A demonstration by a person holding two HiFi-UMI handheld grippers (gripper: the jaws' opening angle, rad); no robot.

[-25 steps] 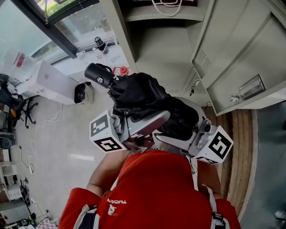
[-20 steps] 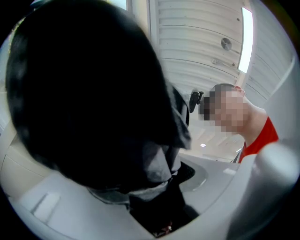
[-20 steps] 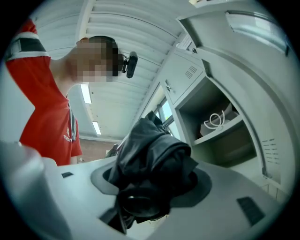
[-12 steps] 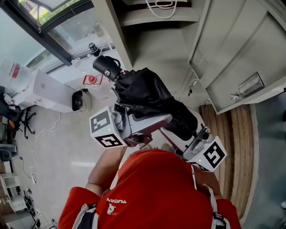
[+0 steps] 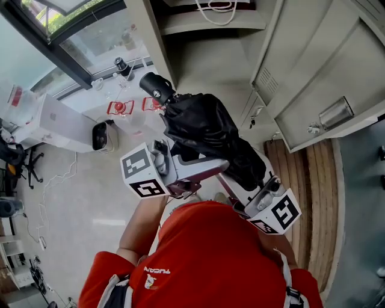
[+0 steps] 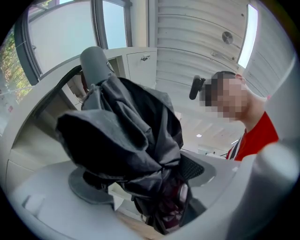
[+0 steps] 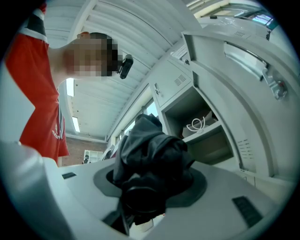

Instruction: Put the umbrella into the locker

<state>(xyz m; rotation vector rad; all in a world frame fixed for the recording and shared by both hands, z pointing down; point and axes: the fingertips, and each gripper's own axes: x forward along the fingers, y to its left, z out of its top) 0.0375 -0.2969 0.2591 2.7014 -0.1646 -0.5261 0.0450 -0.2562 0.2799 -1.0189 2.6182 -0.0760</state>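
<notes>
Grey metal lockers line the wall, with a pale floor (image 5: 90,204) and a window (image 5: 78,42) off to the left. One locker (image 5: 210,66) stands open, its door (image 5: 325,78) swung out to the right. A white cord (image 5: 219,7) lies on the shelf (image 5: 210,21) inside. A person (image 5: 210,252) in a red top holds both tools.

Right gripper (image 7: 150,187): fingers (image 7: 199,180) clenched on the black folded umbrella (image 5: 207,129), having just been closing, with the fabric pinched between the pads.

Left gripper (image 6: 145,187): fingers (image 6: 84,190) released, having just been opening to a wide spread. The bunched cloth lies loosely between them and drapes over one pad, unsqueezed.

Umbrella position: outside the locker, rising ahead of and above both sets of fingers. Its handle (image 5: 155,87) projects beyond the left fingers, on the window side. The open compartment sits beyond the right fingers — up and to their right — and apart from the umbrella.
</notes>
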